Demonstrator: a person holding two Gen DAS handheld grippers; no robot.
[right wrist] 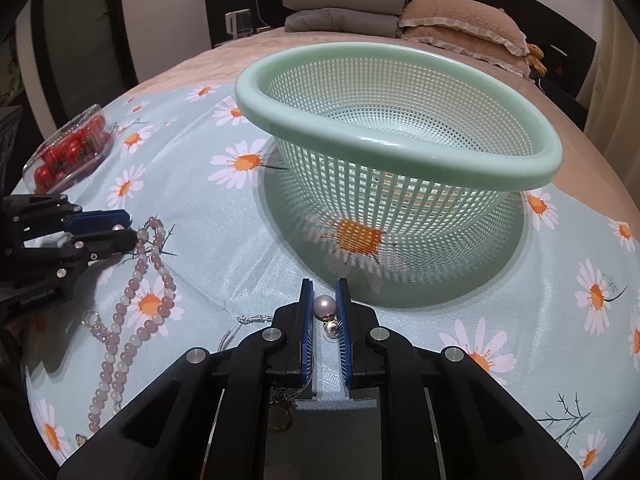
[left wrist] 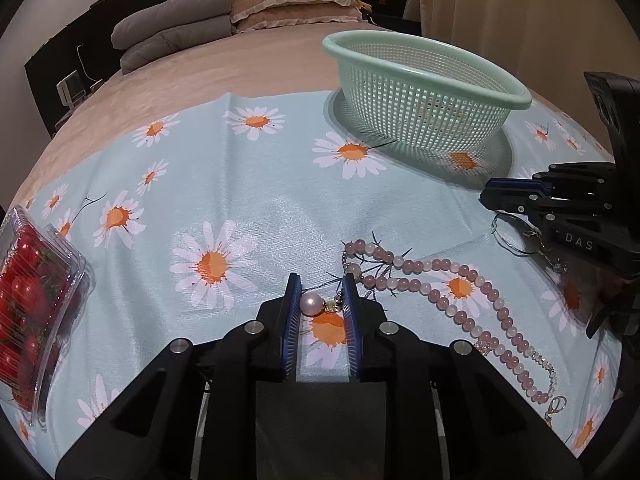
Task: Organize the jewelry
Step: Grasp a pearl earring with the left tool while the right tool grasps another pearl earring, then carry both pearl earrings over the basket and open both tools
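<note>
My left gripper (left wrist: 321, 292) is part-open, its jaws standing around a pearl earring (left wrist: 312, 304) lying on the daisy cloth; the pearl touches the left pad only. It also shows in the right wrist view (right wrist: 120, 226). My right gripper (right wrist: 325, 298) is closed on a second pearl earring (right wrist: 324, 307), beside the green mesh basket (right wrist: 400, 160); it also shows in the left wrist view (left wrist: 504, 196). A pink bead necklace (left wrist: 460, 292) lies between the grippers, also visible in the right wrist view (right wrist: 140, 300). A thin wire hoop (left wrist: 508, 236) lies under my right gripper.
The basket (left wrist: 424, 92) stands at the back right of the cloth. A clear box of cherry tomatoes (left wrist: 28, 300) sits at the left edge. Folded grey blankets (left wrist: 176, 28) and a pillow (left wrist: 292, 0) lie at the bed's head.
</note>
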